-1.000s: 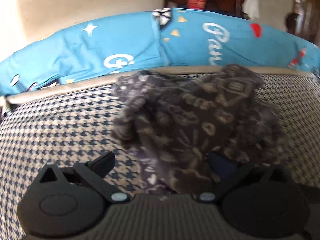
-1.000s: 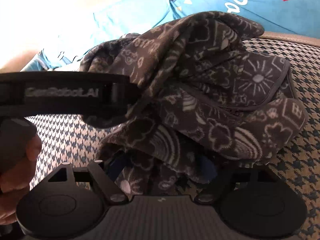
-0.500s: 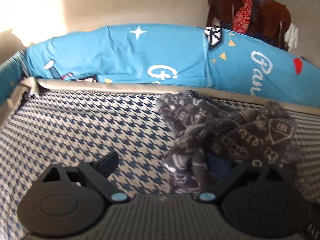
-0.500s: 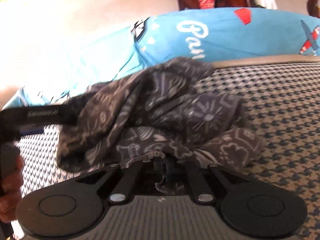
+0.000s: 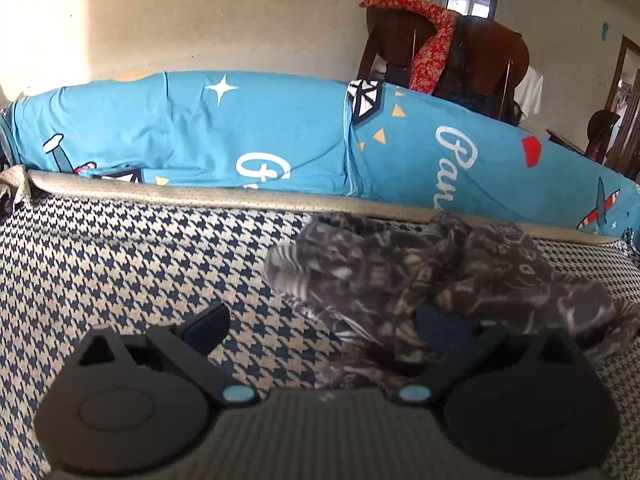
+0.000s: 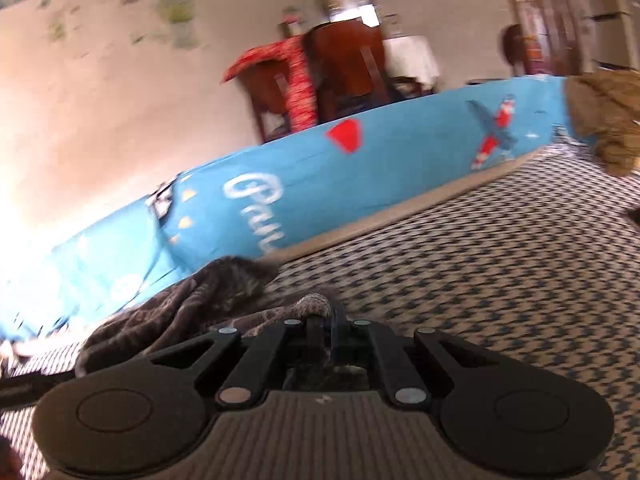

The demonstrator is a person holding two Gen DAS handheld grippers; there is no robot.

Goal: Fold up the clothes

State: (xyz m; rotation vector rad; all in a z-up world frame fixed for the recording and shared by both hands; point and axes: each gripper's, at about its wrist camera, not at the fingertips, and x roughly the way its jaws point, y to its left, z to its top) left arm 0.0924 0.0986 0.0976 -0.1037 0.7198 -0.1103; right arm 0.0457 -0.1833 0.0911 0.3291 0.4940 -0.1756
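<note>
A dark grey patterned garment lies crumpled on the houndstooth bed cover. My left gripper stands open just in front of it, with the cloth draped over its right finger and nothing pinched. In the right wrist view the same garment trails to the left, and my right gripper is shut on a fold of it. The view there is tilted and blurred.
A long blue printed bolster runs along the far edge of the bed. Behind it stands a dark wooden chair with a red cloth over it. A tan cloth heap sits at the far right of the bed.
My right gripper has shut on the garment and pulled it to the right, stretching the heap lower. The left gripper stayed open and drew back a little as the cloth slid right.
</note>
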